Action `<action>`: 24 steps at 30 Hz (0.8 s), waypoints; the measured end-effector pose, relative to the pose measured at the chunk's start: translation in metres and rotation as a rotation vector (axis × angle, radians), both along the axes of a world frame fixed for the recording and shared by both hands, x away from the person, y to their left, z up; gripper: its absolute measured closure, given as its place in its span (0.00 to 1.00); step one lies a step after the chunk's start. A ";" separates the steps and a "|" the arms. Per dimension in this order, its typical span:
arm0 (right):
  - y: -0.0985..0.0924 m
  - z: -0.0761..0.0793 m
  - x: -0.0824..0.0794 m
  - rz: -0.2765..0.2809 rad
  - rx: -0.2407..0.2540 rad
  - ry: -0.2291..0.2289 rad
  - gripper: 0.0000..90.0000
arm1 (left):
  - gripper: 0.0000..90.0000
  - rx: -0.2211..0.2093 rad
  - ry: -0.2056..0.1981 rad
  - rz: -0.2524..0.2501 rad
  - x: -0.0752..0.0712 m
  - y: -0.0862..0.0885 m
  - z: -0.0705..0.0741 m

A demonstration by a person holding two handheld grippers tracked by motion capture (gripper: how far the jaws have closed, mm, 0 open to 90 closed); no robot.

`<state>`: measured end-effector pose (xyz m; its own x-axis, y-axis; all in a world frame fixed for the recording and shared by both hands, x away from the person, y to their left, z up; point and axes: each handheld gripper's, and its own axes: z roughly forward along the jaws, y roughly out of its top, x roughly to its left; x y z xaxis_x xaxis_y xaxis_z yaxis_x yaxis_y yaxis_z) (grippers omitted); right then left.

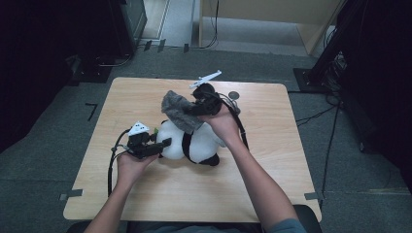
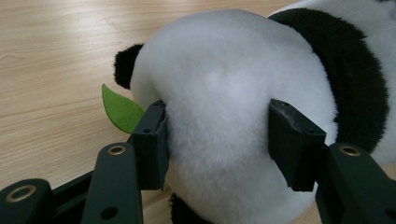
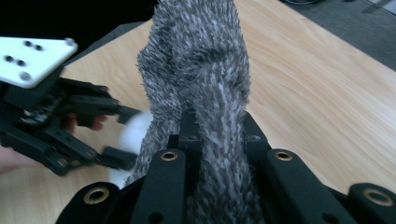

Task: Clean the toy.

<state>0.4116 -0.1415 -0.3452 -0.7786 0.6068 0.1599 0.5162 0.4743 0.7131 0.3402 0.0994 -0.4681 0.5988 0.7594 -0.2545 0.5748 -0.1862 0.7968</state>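
**A Count of the Table's Contents**

One plush panda (image 1: 194, 141) lay on one wooden table (image 1: 272, 179). One grey furry cloth (image 1: 179, 110) was there too. One green felt leaf (image 2: 121, 111) stuck out beside the panda. Two handheld grippers were at work: one left gripper (image 1: 164, 144) and one right gripper (image 1: 190, 110), each with two black jaws and one trailing cable. Each gripper carried one pale three-cornered plate, two plates in all. Two forearms came in from the near edge. One small round disc (image 1: 233, 95) sat near the table's far edge.
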 end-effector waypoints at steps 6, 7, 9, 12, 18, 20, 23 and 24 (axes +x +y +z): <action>0.037 -0.013 -0.004 0.058 -0.014 0.026 0.85 | 0.49 0.004 0.001 0.002 0.000 0.000 0.001; 0.041 -0.017 -0.005 0.063 -0.021 0.030 0.85 | 0.49 0.004 0.002 0.003 -0.001 -0.001 0.001; 0.048 -0.023 -0.005 0.073 -0.049 0.036 0.85 | 0.49 0.003 0.002 0.004 -0.001 -0.001 0.001; 0.052 -0.034 -0.005 0.070 -0.088 0.041 0.85 | 0.49 0.005 0.003 0.004 -0.001 -0.001 0.001; 0.042 -0.042 -0.005 0.060 -0.076 0.062 0.85 | 0.49 0.007 0.005 0.004 0.000 -0.001 0.001; 0.037 -0.042 -0.005 0.058 -0.078 0.060 0.85 | 0.49 0.006 0.006 0.005 0.000 -0.001 0.001; 0.028 -0.042 -0.006 0.047 -0.076 0.052 0.85 | 0.49 0.006 0.007 0.005 0.000 -0.001 0.001; 0.024 -0.042 -0.006 0.042 -0.075 0.046 0.85 | 0.49 0.007 0.009 0.003 0.000 -0.001 0.001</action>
<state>0.4053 -0.1176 -0.3870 -0.7968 0.5851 0.1509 0.5256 0.5479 0.6508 0.3404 0.0987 -0.4671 0.5946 0.7627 -0.2544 0.5821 -0.1901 0.7906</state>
